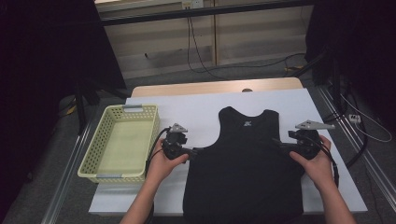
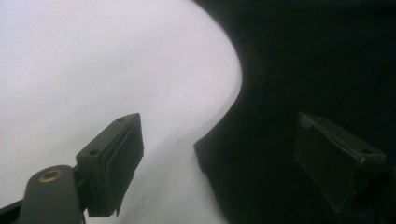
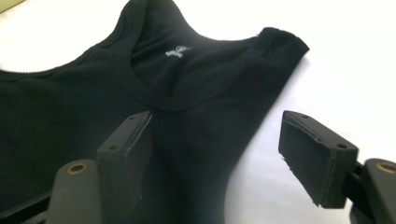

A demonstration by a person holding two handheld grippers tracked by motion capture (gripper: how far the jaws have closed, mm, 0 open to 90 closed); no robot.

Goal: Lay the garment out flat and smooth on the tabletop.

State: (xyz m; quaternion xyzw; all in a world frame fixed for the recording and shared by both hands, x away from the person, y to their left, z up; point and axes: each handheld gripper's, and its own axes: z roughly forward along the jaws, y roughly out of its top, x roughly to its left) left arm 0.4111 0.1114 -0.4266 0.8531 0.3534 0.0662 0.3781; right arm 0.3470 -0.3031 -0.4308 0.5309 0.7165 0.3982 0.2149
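The black tank top point(image 1: 245, 158) hem runs off the high view's bottom edge.

A pale yellow plastic basket point(image 1: 103, 156) with perforated walls stands on the left side of the worktop point(image 1: 201, 105), which has a white cover. The basket has nothing inside. Behind the worktop, black cables point(image 1: 196, 51) hang down and run across the grey floor point(image 1: 252, 72).

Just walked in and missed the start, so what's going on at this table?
A person holds a gripper in each hand at the sides of a black tank top spread flat on the white table. The left gripper and right gripper are both open at its armholes, gripping nothing yet. A yellow basket sits at left.
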